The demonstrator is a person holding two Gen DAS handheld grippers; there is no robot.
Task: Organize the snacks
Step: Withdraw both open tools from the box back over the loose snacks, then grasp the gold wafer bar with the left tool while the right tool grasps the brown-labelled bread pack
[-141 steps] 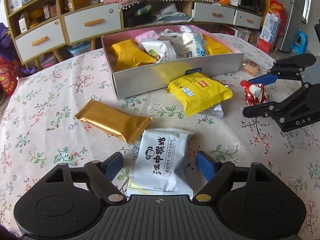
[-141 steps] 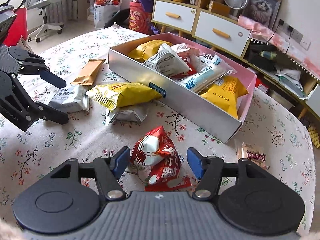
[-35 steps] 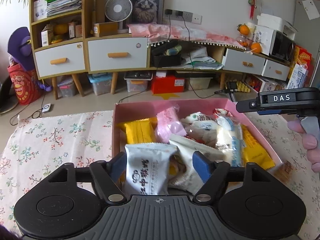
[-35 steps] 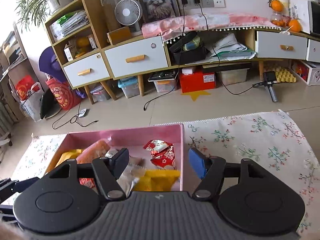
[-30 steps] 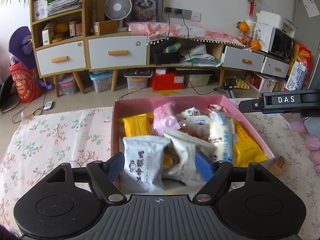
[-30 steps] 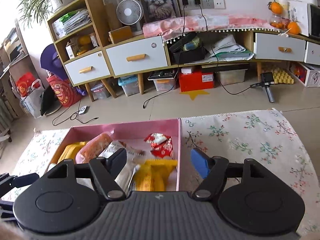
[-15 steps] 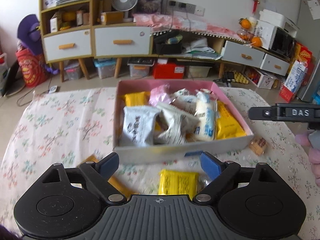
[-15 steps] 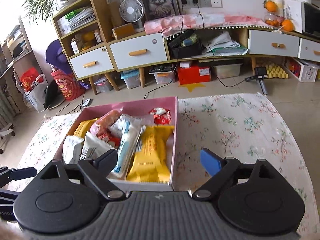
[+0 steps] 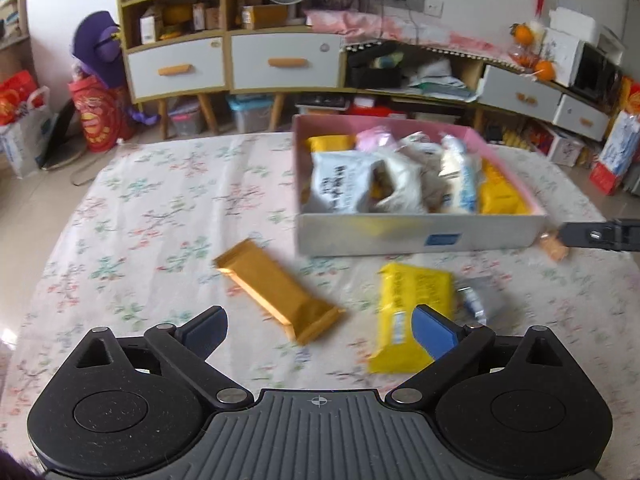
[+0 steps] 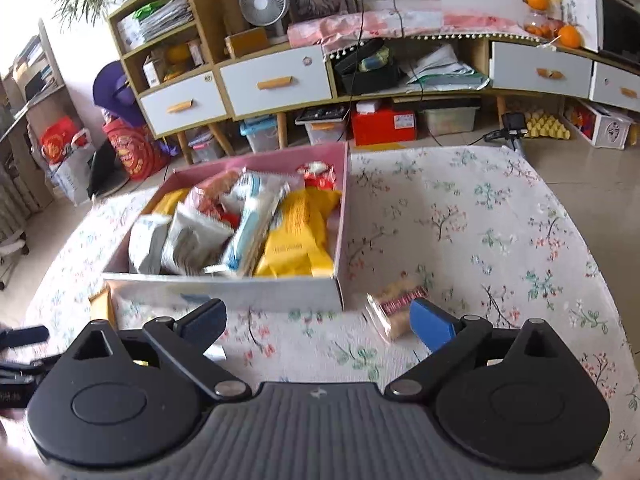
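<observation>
Both claws are spreading wide with nothing between their pads. Under the left gripper [image 9: 316, 330] lie a gold bar [image 9: 278, 290] and a yellow packet [image 9: 412, 314] on the flowered tablecloth [image 9: 160, 216]; a small biscuit pack [image 10: 394, 306] sits just before the right gripper [image 10: 316, 324]. Beyond them stands the pink box [image 10: 342, 216], crammed with snacks. Farther back, a white-drawered cabinet [image 10: 276, 80].

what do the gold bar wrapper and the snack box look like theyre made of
Gold bar wrapper: likely metallised plastic film, satin sheen, crimped flat ends. Snack box: probably coated cardboard with thin straight walls, pale grey outside, pink inside; blur hides finer surface detail.
</observation>
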